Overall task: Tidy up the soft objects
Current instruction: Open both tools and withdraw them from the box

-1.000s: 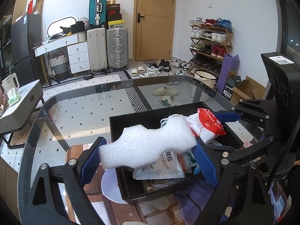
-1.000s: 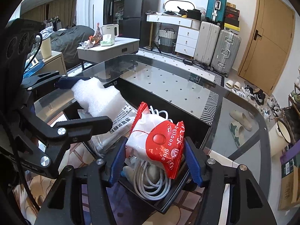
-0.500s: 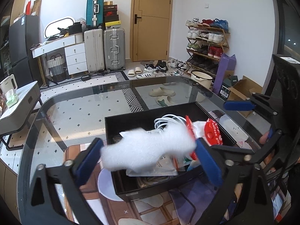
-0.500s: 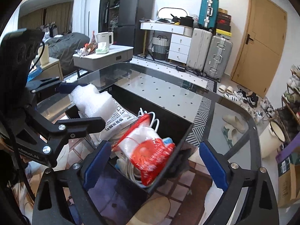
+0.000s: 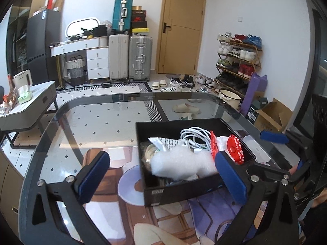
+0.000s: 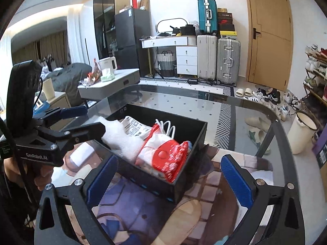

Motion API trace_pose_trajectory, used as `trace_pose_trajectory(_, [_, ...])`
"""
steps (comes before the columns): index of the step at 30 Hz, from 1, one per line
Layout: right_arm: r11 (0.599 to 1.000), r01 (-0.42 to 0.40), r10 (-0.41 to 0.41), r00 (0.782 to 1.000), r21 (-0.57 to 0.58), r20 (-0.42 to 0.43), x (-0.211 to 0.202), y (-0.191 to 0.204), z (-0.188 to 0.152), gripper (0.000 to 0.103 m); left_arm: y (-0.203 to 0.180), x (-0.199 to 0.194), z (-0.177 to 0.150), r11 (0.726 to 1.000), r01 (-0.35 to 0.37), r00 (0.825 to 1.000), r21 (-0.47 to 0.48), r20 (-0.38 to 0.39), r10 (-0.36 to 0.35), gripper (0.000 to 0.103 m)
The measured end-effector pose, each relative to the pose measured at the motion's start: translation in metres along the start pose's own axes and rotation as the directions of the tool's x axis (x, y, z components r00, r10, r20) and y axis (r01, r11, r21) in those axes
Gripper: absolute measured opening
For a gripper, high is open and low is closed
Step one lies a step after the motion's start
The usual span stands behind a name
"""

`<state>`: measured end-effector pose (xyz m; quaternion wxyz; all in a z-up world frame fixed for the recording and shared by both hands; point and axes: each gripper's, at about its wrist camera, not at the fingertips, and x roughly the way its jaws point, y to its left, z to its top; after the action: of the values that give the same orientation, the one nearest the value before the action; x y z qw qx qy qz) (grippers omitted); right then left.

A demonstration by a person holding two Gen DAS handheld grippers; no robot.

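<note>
A black box (image 5: 179, 192) (image 6: 143, 179) stands on the glass table (image 5: 102, 118). In it lie a white foam piece (image 5: 179, 165) (image 6: 120, 138), a red-and-white balloon-glue bag (image 5: 235, 149) (image 6: 165, 159), a coiled white cable (image 5: 194, 132) and a printed packet (image 5: 169, 143). My left gripper (image 5: 161, 156) hovers just in front of the box. Its jaws are opening wide, and the foam lies loose beyond them, touching neither pad. My right gripper (image 6: 168, 159) is also opening, with nothing between its pads. The bag rests in the box ahead of it.
The box sits near the table's front right part, with bare glass to its left and behind. A grey side table (image 5: 30, 106) with a kettle stands left. Suitcases (image 5: 130, 57), a door and a shoe rack (image 5: 237, 61) line the far wall.
Both grippers went from shut to wide open. The foam left the left jaws and the bag left the right jaws; both now lie in the box. Both grippers drew back from it.
</note>
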<state>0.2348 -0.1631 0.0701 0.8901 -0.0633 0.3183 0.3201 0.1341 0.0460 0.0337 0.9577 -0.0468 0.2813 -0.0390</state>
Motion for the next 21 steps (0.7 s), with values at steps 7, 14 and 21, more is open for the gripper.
trace_pose_trajectory(7, [1.0, -0.007, 0.007, 0.999, -0.007, 0.05, -0.011, 0.02, -0.017, 0.102, 0.004, -0.019, -0.02, 1.0, -0.023, 1.0, -0.019, 0.018, 0.023, 0.103])
trace_pose_trajectory(14, [1.0, -0.017, 0.018, 0.996, -0.004, 0.085, -0.023, 0.042, -0.033, 0.102, 0.006, -0.037, -0.039, 0.998, -0.053, 0.997, -0.02, 0.063, 0.054, 0.103])
trace_pose_trajectory(21, [0.999, 0.011, -0.018, 0.99, 0.047, 0.139, -0.033, 0.044, -0.04, 0.102, 0.009, -0.041, -0.049, 0.996, -0.086, 0.992, -0.032, 0.085, 0.088, 0.103])
